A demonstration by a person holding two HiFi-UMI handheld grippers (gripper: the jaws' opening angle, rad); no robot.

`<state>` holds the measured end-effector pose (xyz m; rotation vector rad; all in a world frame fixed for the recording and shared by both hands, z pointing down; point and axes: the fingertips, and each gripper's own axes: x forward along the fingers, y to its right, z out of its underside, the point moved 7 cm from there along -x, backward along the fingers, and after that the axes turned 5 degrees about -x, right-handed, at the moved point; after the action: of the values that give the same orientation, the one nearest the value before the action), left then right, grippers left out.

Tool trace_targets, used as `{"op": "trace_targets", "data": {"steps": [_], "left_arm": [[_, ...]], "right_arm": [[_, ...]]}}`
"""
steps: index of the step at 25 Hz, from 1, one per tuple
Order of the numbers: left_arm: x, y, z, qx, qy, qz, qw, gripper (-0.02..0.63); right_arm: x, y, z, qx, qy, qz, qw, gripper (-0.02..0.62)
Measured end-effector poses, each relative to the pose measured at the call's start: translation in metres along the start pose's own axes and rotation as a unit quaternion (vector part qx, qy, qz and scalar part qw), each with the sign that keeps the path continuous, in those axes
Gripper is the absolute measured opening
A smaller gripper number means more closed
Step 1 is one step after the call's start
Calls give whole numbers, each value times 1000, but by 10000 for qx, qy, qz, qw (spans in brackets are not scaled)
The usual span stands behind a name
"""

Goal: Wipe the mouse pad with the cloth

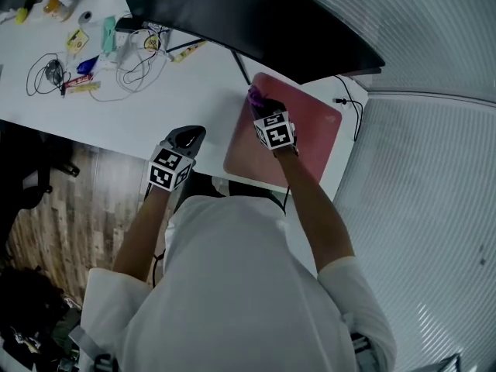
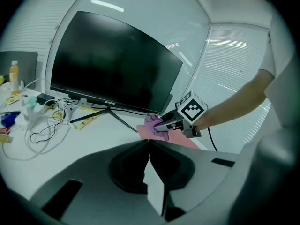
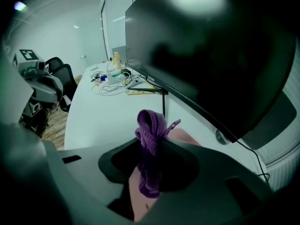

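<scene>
A pink mouse pad [image 1: 298,142] lies on the white desk [image 1: 178,91] to the right of the monitor stand. My right gripper [image 1: 260,101] is shut on a purple knitted cloth [image 3: 151,130] and holds it at the pad's far left corner [image 2: 174,138]. The cloth [image 1: 256,96] bunches out past the jaw tips and hangs down between them. My left gripper [image 1: 191,139] hovers at the desk's near edge, left of the pad, its jaws shut with nothing in them [image 2: 148,146].
A large black monitor [image 1: 256,22] overhangs the desk behind the pad; its stand legs [image 2: 108,115] spread near the pad's corner. Cables, small packets and bottles [image 1: 93,53] litter the far left of the desk. A black cable [image 1: 353,107] runs by the pad's right edge.
</scene>
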<state>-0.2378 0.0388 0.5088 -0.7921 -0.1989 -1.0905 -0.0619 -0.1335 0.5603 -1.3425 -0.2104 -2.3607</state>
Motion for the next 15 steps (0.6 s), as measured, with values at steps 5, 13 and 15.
{"op": "trace_targets", "data": {"steps": [5,13,15], "left_arm": [[15,10,-13,109,-47,315,9994,18],[31,41,-25,232,-42,468,9986,18],[30,52,-26,297,-13,460,9985,18]], "right_arm": [[-35,5,7,233,199,257,9992,122],[-100,18,42,838,608,639,9926,123],[-116,17,54,1021,702,673,9900,123]]}}
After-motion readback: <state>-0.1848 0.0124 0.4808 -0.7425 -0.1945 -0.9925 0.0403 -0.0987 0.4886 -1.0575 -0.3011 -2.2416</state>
